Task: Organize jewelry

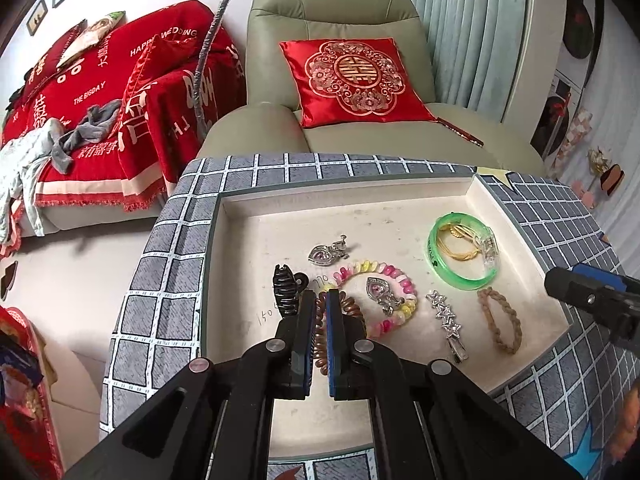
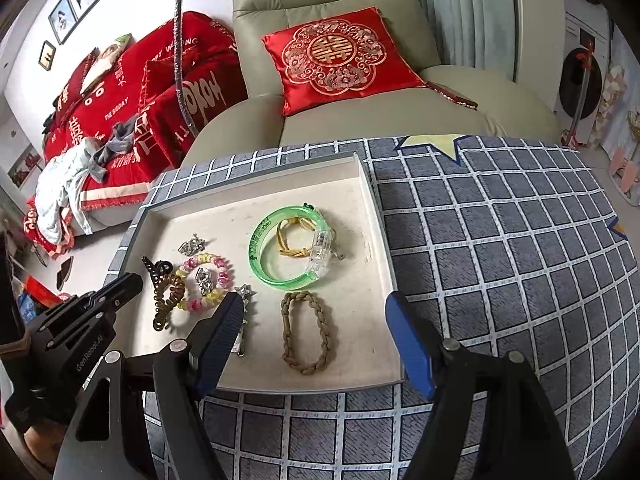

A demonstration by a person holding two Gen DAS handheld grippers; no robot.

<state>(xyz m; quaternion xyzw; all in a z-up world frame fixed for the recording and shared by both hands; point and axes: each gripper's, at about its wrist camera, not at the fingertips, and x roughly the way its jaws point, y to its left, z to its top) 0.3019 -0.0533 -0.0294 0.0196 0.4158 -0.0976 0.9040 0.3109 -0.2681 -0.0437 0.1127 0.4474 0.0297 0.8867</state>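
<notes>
Left wrist view shows our left gripper (image 1: 319,300) with its fingers nearly together around the brown spiral hair tie (image 1: 320,332), which runs through the narrow gap between the pads; we judge it pinched, though contact on both sides is hard to confirm. It lies in the white tray (image 1: 400,216) on the checked worktop (image 1: 168,280), just beside the black claw clip (image 1: 286,290) and the pink-and-yellow spiral bracelet (image 1: 384,292), which rings a silver heart pendant (image 1: 380,292). A second heart pendant (image 1: 326,250), a star hair clip (image 1: 448,322), a braided tan hair tie (image 1: 500,320) and a green bangle (image 1: 460,252) encircling a yellow cord (image 1: 460,246) fill the rest. In the right wrist view our right gripper (image 2: 316,308) hangs released, fingers spread wide above the braided tie at the tray's near edge, touching nothing. We judge the step to be picking the spiral tie out for sorting; next we should lift straight up so the coil does not drag the claw clip or the bracelet. Readable writing: "GenRobot.AI" on the left gripper's body, "HAPPY WEDDING" and "THE BIGDAY" on the red sofa throw (image 1: 100,92), faint handwritten digits like "150" on the tray floor. Print on the bangle is too small to read.
</notes>
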